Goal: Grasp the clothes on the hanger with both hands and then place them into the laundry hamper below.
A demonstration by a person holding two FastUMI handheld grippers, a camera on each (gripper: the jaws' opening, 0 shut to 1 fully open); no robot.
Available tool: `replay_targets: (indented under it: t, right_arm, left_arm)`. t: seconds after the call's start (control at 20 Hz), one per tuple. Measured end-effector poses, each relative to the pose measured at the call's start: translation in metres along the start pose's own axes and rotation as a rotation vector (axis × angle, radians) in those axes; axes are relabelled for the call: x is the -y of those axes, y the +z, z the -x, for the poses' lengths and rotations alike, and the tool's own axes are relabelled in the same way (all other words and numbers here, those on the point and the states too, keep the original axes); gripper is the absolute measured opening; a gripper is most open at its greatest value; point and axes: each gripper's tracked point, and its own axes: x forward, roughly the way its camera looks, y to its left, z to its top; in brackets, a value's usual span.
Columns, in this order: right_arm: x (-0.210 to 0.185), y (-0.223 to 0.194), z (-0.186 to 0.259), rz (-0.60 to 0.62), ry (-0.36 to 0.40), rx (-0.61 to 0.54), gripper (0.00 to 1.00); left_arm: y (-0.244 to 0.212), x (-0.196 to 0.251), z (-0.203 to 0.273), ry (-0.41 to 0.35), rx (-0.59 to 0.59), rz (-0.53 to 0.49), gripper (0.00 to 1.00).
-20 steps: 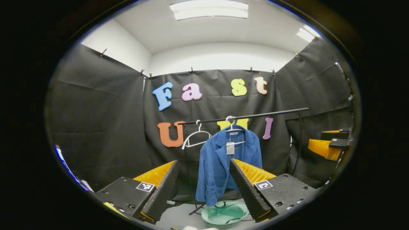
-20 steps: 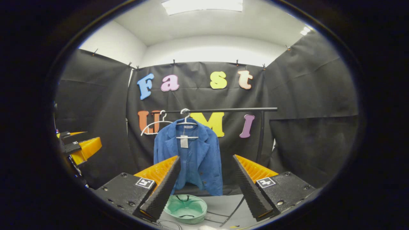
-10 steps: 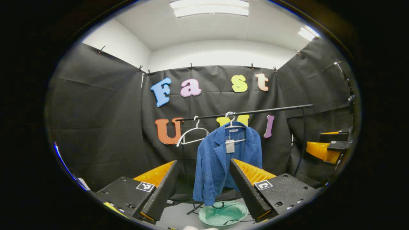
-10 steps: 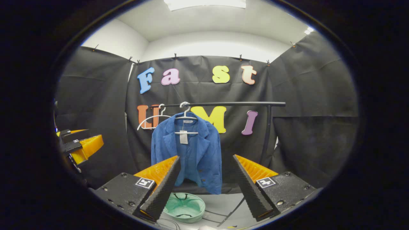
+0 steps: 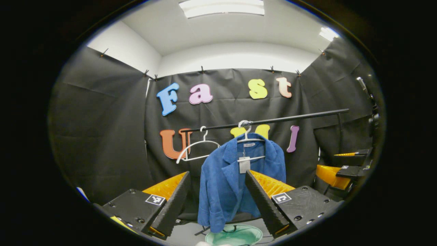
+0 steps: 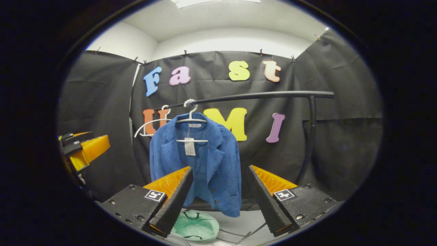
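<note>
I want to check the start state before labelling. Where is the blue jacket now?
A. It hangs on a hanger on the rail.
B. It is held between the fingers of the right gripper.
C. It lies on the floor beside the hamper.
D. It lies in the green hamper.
A: the jacket hangs from a white hanger on the rail, above the hamper, and both grippers are open and apart from it.

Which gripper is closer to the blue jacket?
Right, by a little: jacket looms larger past the right gripper. Left gripper hangs slightly farther back. Neither touches it.
</note>
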Motion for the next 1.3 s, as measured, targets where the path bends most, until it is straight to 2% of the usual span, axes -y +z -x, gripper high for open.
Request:
replay_targets:
  t: [0.3, 0.5, 0.7, 0.9, 1.2, 1.3]
  right_arm:
    - [0.010, -0.006, -0.101, 0.036, 0.052, 0.016, 1.00]
    - [-0.003, -0.008, -0.162, 0.058, 0.099, 0.017, 0.99]
    - [-0.017, -0.002, -0.211, 0.058, 0.123, 0.037, 0.99]
    - [-0.026, -0.005, -0.248, 0.049, 0.134, 0.024, 0.99]
    - [-0.030, -0.008, -0.278, 0.009, 0.137, -0.009, 0.99]
    - [-0.032, -0.014, -0.289, 0.001, 0.146, -0.033, 0.92]
  left_arm:
    - [-0.027, 0.018, -0.073, 0.035, 0.017, 0.007, 0.98]
    - [-0.042, 0.029, -0.126, 0.056, 0.023, 0.026, 0.98]
    - [-0.061, 0.029, -0.175, 0.110, 0.010, -0.041, 0.96]
    - [-0.068, 0.030, -0.210, 0.136, 0.008, -0.047, 0.99]
    - [-0.077, 0.035, -0.237, 0.135, -0.003, -0.057, 0.97]
    - [-0.086, 0.035, -0.242, 0.138, -0.023, -0.050, 0.96]
